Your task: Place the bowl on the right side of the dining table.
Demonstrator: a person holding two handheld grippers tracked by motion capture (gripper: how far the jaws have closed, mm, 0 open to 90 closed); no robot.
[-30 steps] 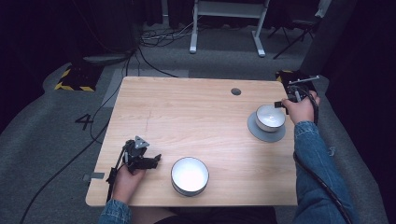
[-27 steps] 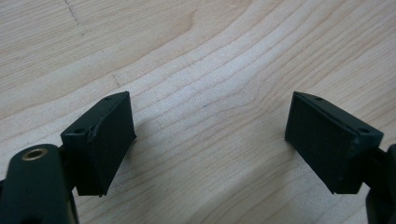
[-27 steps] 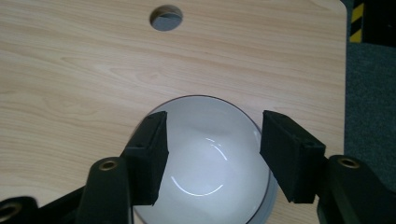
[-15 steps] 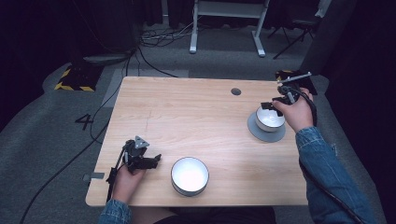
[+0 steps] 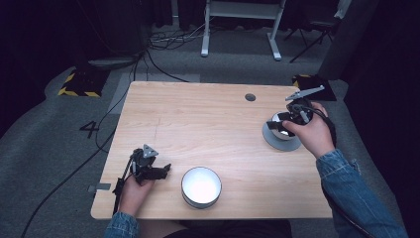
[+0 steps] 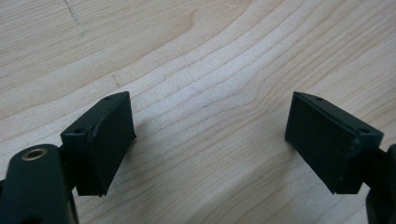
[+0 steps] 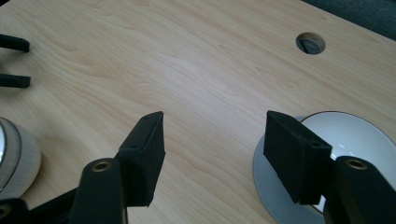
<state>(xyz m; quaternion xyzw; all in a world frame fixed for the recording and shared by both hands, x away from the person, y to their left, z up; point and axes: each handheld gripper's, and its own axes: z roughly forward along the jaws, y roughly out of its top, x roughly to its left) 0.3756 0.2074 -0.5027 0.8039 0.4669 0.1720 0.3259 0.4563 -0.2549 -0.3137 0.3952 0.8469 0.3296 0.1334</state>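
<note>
Looking down, high view: the wooden table (image 5: 208, 119) carries two bowls, well apart.
Near-edge bowl (image 5: 201, 186): white inside, grey outside, sitting by the person's edge; it looks empty, though glare washes out the bottom.
Far bowl (image 5: 279, 124): sits on a grey saucer (image 5: 277, 141) at the right; the right hand (image 5: 313, 133) and the right gripper (image 5: 278, 120) cover much of it, so its contents are hard to read here.
Left gripper (image 5: 166, 169): low on the table just left of the near-edge bowl, held by the left hand (image 5: 132, 188); too small here to judge the gap.
Table hole (image 5: 250, 97): small and round, near the far edge.

Left gripper view: both jaws stand wide apart, with bare wood grain (image 6: 205, 107) between them and nothing gripped.
Cut off: both jaw bases run out of the bottom corners.

Right gripper view: jaws wide, holding nothing.
Far bowl (image 7: 355, 140): the right-hand jaw overlaps its rim; the white inside looks empty, and its lower part is hidden behind that jaw.
Saucer (image 7: 264, 175): a grey edge peeks out under the bowl.
Near-edge bowl (image 7: 18, 156): cut off at the left edge, just its grey side showing.
Left gripper (image 7: 14, 60): two dark jaw tips poke in at the far left, apart from each other.
</note>
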